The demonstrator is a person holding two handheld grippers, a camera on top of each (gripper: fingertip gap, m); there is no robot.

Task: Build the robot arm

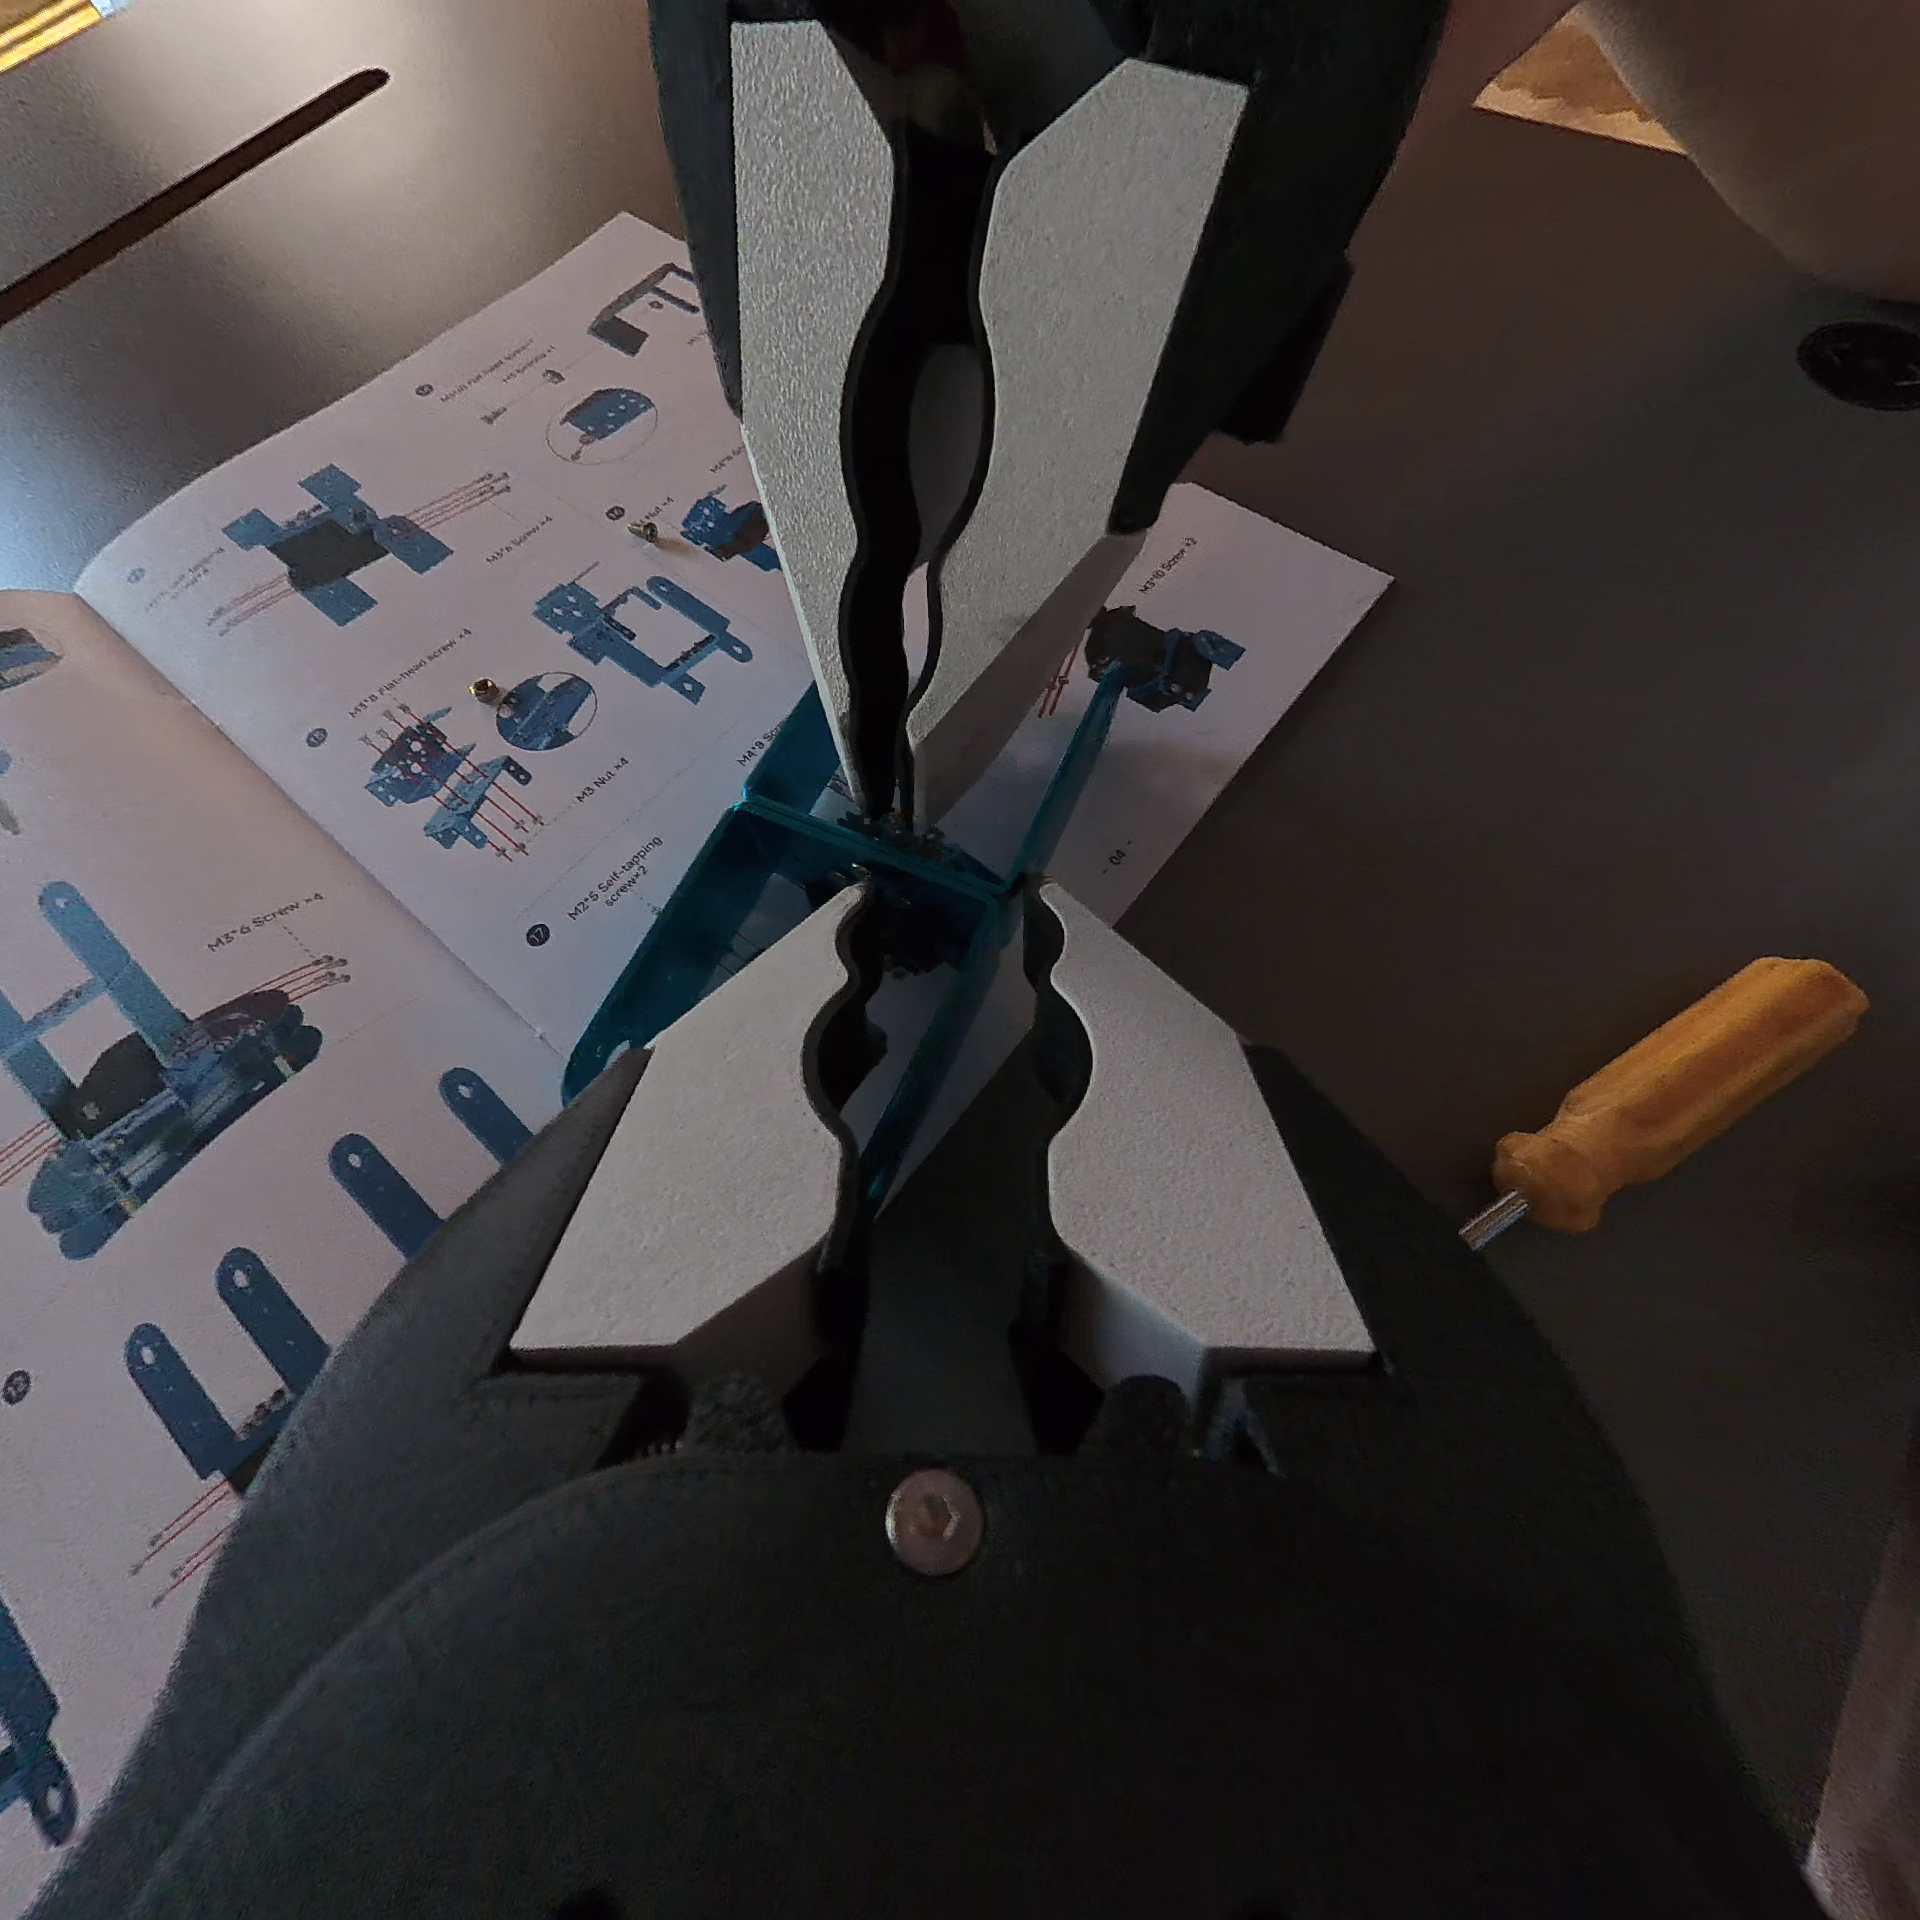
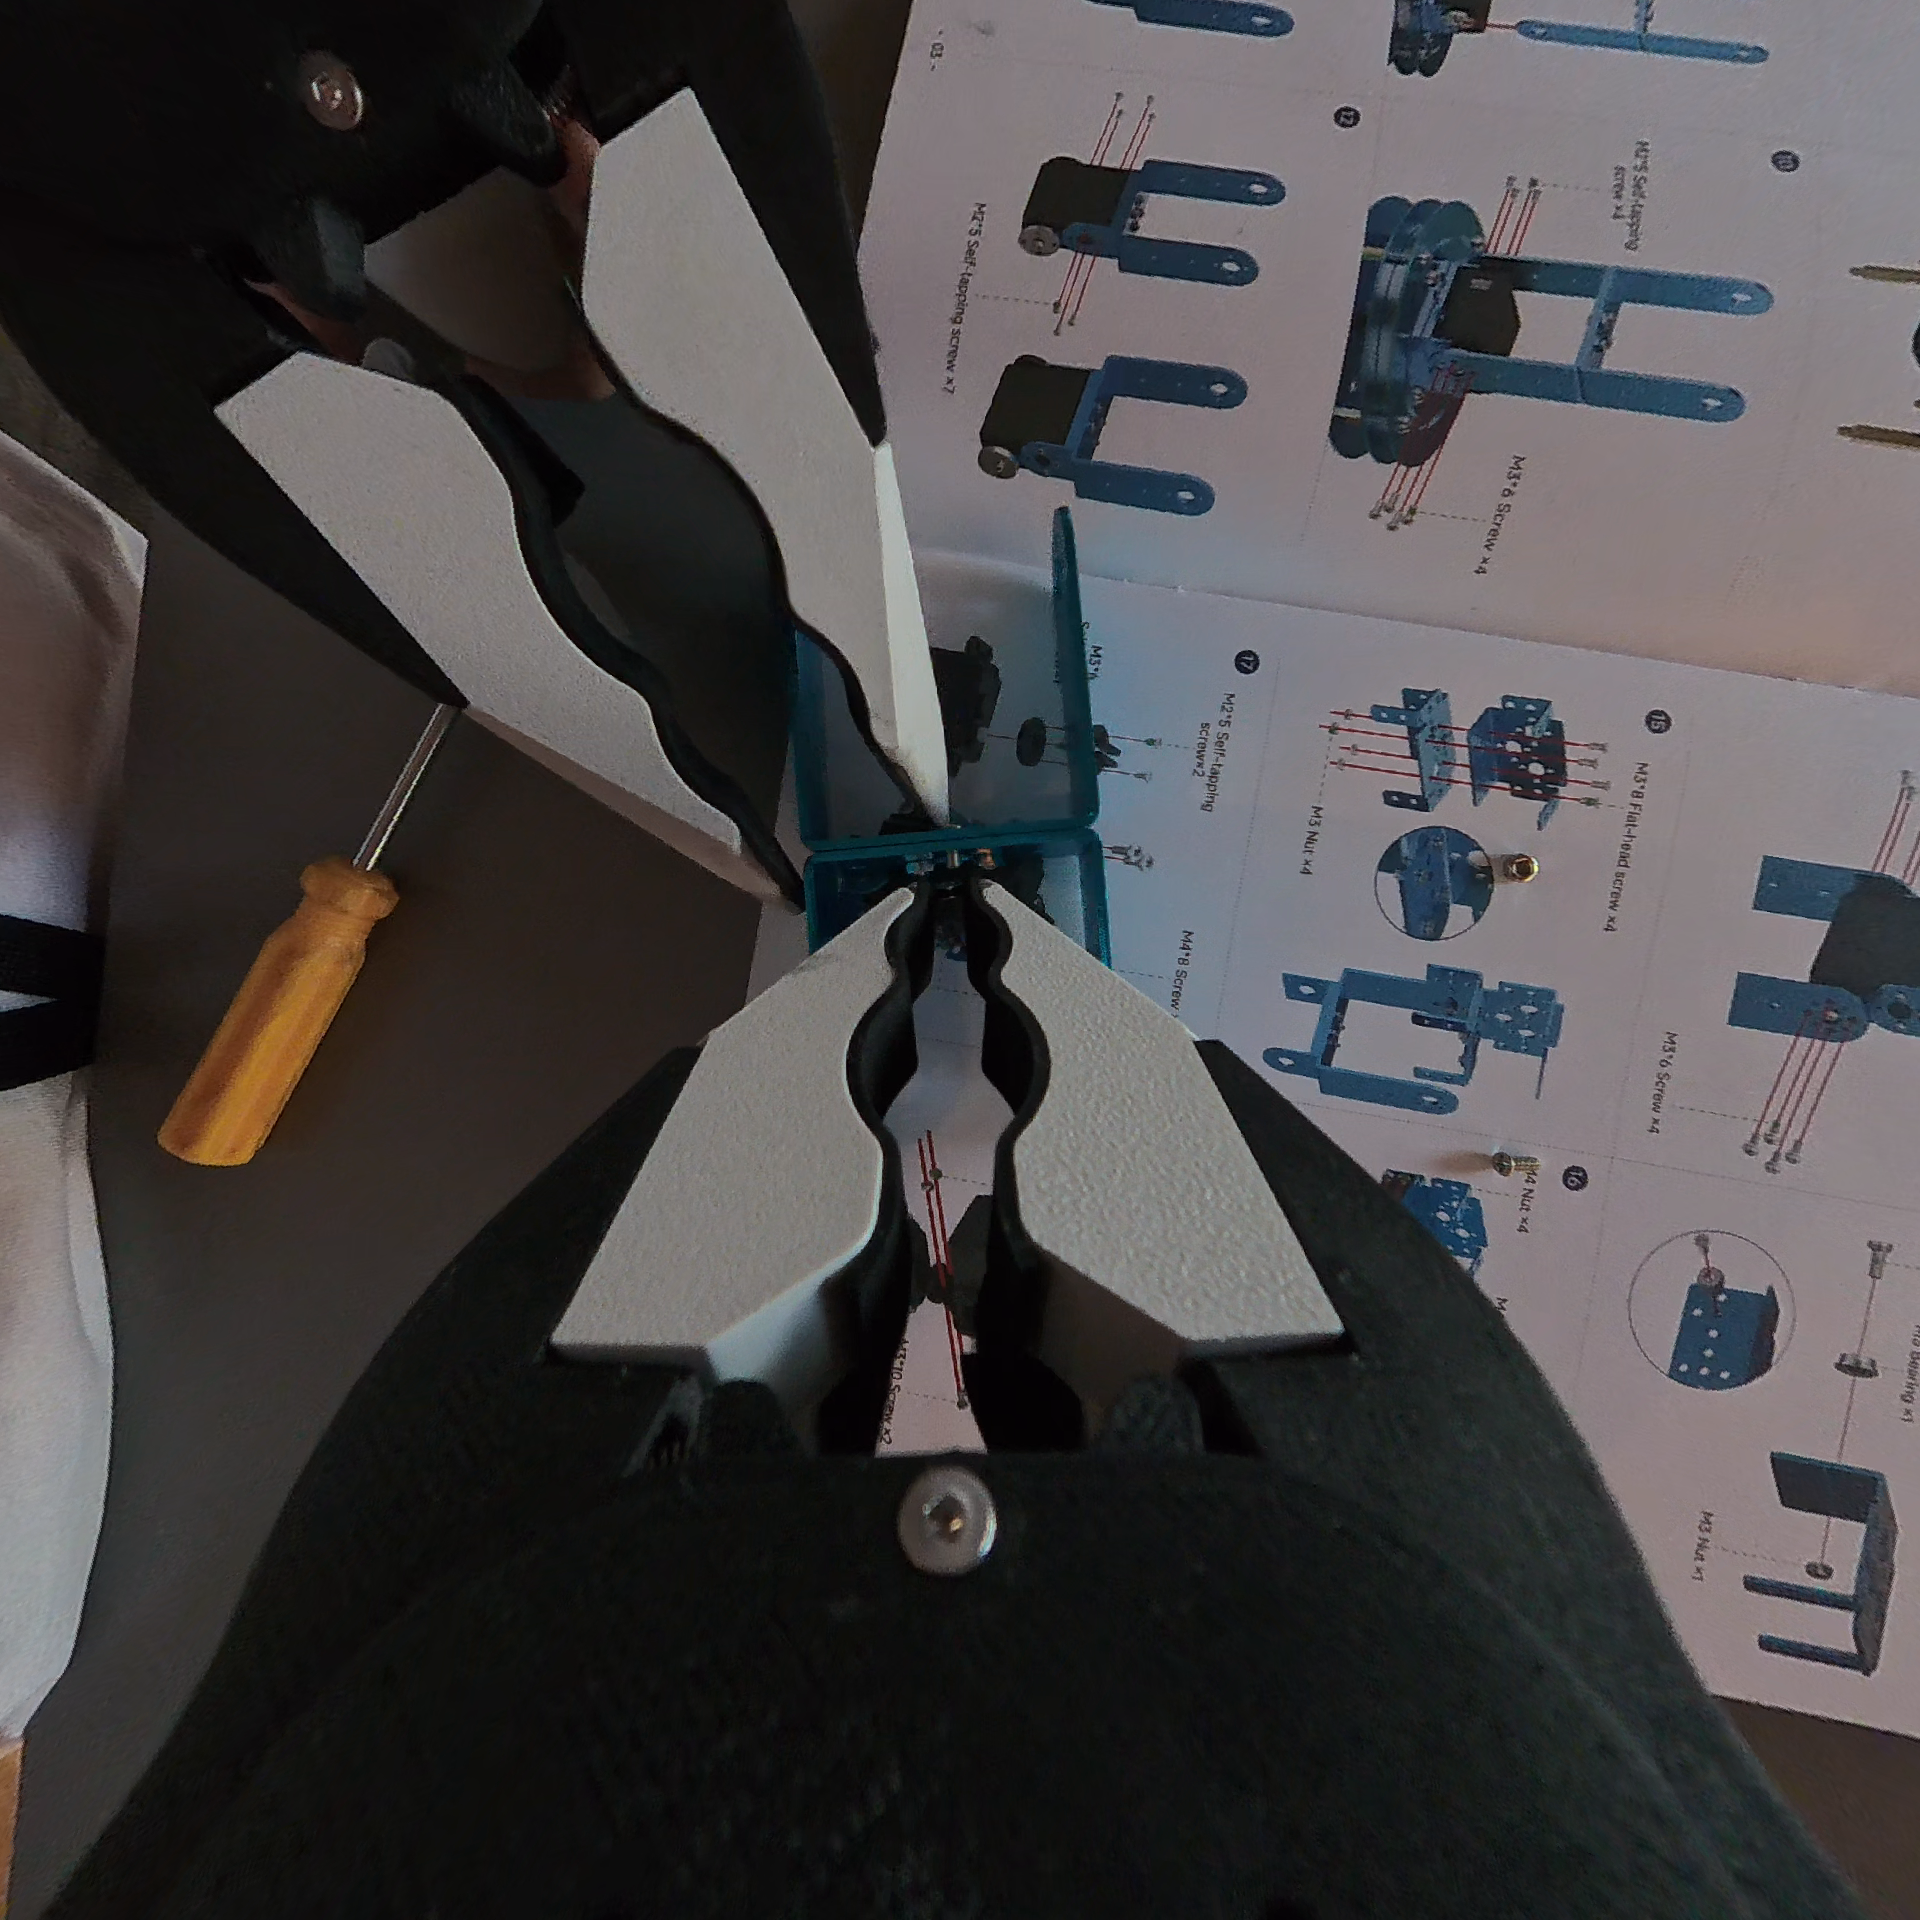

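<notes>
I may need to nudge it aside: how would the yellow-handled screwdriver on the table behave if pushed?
The yellow-handled screwdriver lies flat on the bare table, so it would probably slide, and roll somewhat, though its ribbed handle may limit that. It looks rigid and likely light, with a thin metal shaft.
</notes>
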